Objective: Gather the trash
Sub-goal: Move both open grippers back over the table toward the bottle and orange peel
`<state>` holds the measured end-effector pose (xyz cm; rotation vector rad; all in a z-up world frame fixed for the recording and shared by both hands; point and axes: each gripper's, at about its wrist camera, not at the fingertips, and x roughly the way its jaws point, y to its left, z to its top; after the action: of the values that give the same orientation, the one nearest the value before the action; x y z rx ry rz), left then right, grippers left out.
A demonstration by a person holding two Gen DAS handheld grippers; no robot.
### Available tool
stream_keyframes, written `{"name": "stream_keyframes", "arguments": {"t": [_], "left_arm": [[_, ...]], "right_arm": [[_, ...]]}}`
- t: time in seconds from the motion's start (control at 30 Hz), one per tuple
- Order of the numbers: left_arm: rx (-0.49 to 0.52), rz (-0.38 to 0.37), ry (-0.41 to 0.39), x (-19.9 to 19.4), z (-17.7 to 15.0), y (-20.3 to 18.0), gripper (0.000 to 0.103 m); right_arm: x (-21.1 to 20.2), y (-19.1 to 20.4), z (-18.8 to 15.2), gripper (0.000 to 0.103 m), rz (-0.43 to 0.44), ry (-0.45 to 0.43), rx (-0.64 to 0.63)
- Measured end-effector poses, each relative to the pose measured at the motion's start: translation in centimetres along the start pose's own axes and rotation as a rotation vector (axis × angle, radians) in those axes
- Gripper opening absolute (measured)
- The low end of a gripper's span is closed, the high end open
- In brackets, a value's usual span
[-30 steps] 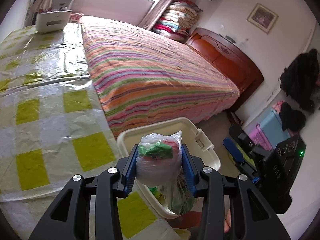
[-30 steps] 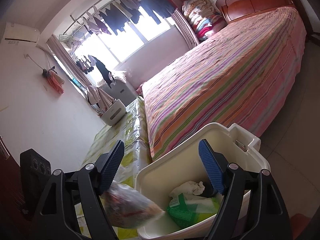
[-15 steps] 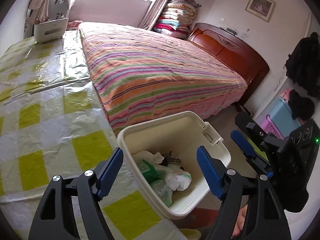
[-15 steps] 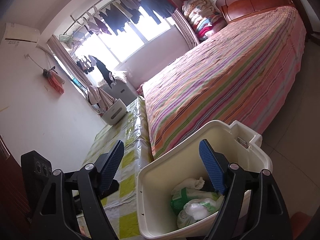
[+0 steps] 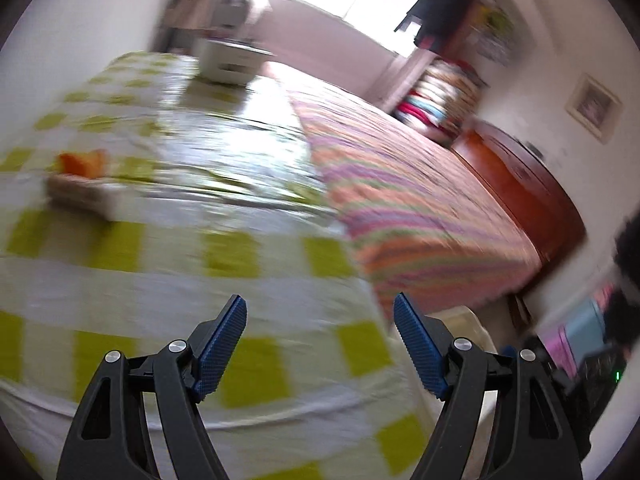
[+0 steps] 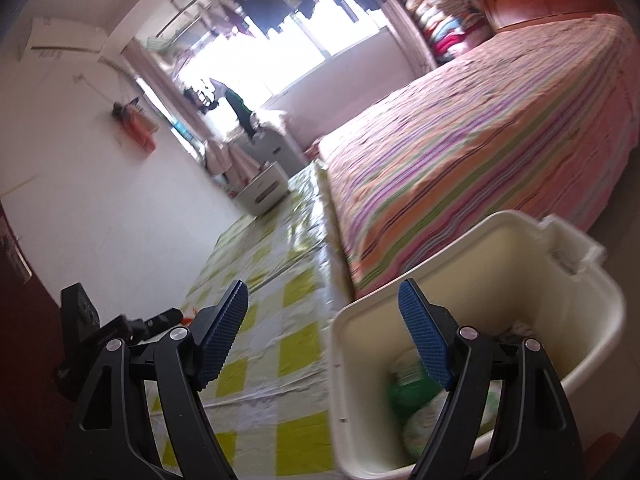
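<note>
Cream bin (image 6: 472,280), trash (image 6: 404,396) inside, beside the checked counter (image 6: 272,308) at the striped bed's (image 6: 480,132) foot: right tongs (image 6: 323,336) apart, empty, above its near rim; left tongs (image 5: 320,340) just opened, empty, over counter; blurred orange scrap (image 5: 80,164) farther along.

No text, label or number can be read in either view. Both pictures are motion-blurred. The framed picture (image 5: 595,106) on the wall shows no legible writing.
</note>
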<state>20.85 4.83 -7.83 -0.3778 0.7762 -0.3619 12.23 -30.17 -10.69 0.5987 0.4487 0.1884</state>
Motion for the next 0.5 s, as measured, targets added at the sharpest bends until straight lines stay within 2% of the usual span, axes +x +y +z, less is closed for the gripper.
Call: {"name": "stream_keyframes", "arguments": {"t": [0.1, 0.3, 0.37, 0.5], "left_arm": [[-0.094, 0.133, -0.036, -1.4, 1.0, 4.8, 0.074], [-0.245, 0.23, -0.059, -3.8, 1.7, 12.1, 0.074], [-0.272, 0.252, -0.059, -4.3, 1.8, 13.5, 0.074], [-0.332, 0.232, -0.025, -4.5, 2.8, 16.2, 0.074]], "right_arm": [[1.5, 1.9, -0.7, 0.078, 0.042, 0.045, -0.03], [5.4, 6.5, -3.1, 0.078, 0.131, 0.167, -0.119], [7.1, 8.2, -4.0, 0.078, 0.169, 0.221, -0.151], [10.8, 12.5, -5.1, 0.079, 0.257, 0.326, -0.241]]}}
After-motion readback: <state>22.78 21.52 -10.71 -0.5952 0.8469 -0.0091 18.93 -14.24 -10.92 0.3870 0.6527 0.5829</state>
